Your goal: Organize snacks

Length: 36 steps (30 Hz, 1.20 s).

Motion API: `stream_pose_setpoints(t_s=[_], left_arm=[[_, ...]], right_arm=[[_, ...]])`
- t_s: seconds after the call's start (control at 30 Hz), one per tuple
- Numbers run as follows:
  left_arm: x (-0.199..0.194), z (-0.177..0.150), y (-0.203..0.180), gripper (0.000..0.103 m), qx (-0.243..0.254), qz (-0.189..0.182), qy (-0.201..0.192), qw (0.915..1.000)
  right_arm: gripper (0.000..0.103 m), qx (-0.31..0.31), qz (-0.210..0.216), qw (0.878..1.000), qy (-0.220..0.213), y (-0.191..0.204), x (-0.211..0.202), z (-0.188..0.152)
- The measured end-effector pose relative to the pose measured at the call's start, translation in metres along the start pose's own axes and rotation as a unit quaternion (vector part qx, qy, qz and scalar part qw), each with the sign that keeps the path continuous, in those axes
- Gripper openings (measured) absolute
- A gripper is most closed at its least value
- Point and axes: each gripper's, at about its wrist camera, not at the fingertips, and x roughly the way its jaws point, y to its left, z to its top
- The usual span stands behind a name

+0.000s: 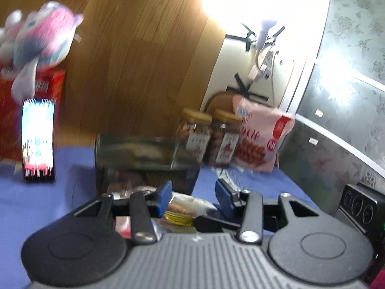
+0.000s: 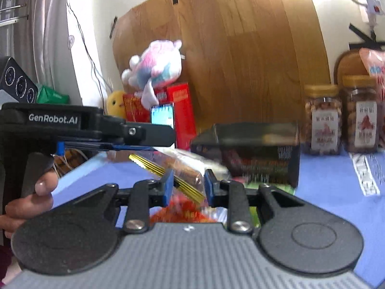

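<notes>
My right gripper (image 2: 187,186) is shut on a clear snack packet with a gold serrated edge (image 2: 182,171), held above a red snack bag (image 2: 185,213). My left gripper (image 1: 193,193) is open, its blue pads either side of the same clear packet (image 1: 185,207); it also shows from the side in the right wrist view (image 2: 134,142), just left of the packet. A dark open box (image 1: 146,163) stands on the blue table just beyond; it also shows in the right wrist view (image 2: 252,151).
Two nut jars (image 1: 209,137) and a pink snack bag (image 1: 259,139) stand at the back right. A phone (image 1: 38,139), red box (image 1: 48,84) and plush toy (image 1: 41,38) stand at the back left. A wooden board (image 1: 144,60) leans behind.
</notes>
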Motion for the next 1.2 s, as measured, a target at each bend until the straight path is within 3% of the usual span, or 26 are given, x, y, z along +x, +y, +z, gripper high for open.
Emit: stream_pose_setpoints(t_s=[0.1,0.23,0.4,0.53,0.6,0.63,0.67,0.7,0.8,1.0,1.1,1.2], left_arm=[[0.009,0.011,0.005,0.04,-0.001,-0.002,-0.005,1.0],[0.028,0.006,0.02,0.04,-0.032,-0.024,0.021,0.999],[0.034,-0.006,0.035,0.04,-0.044,-0.007,0.031,0.9985],[0.022,-0.016,0.06,0.04,-0.069,0.019,0.032,0.9969],[0.02,-0.024,0.071,0.043,-0.084,0.027,0.047,0.995],[0.019,-0.028,0.075,0.045,-0.091,0.028,0.056,0.9939],[0.019,-0.032,0.078,0.049,-0.094,0.027,0.063,0.9931],[0.02,-0.036,0.08,0.055,-0.096,0.028,0.07,0.9925],[0.026,-0.04,0.076,0.061,-0.088,0.03,0.079,0.9925],[0.057,-0.038,0.06,0.061,-0.047,0.022,0.104,0.9932],[0.077,-0.045,0.053,0.058,-0.033,0.023,0.137,0.9898],[0.077,-0.054,0.042,0.056,0.001,0.04,0.121,0.9919]], right_arm=[[0.03,0.003,0.002,1.0,-0.002,-0.007,0.009,0.008],[0.028,0.011,0.011,1.0,0.008,-0.014,0.02,0.003],[0.029,0.003,-0.003,1.0,0.023,-0.017,0.028,-0.006],[0.033,0.031,-0.002,0.999,0.042,-0.033,0.026,-0.015],[0.045,0.044,0.011,0.997,0.065,-0.038,0.027,-0.022],[0.06,0.039,0.015,0.996,0.079,-0.037,0.029,-0.026],[0.069,0.029,0.014,0.995,0.092,-0.035,0.031,-0.03],[0.07,0.019,0.012,0.995,0.098,-0.031,0.032,-0.033],[0.071,-0.011,0.013,0.994,0.111,-0.021,0.037,-0.037],[0.074,-0.072,0.005,0.989,0.132,-0.008,0.053,-0.04],[0.075,-0.119,-0.012,0.983,0.138,0.0,0.063,-0.047],[0.078,-0.147,-0.026,0.98,0.128,0.006,0.067,-0.055]])
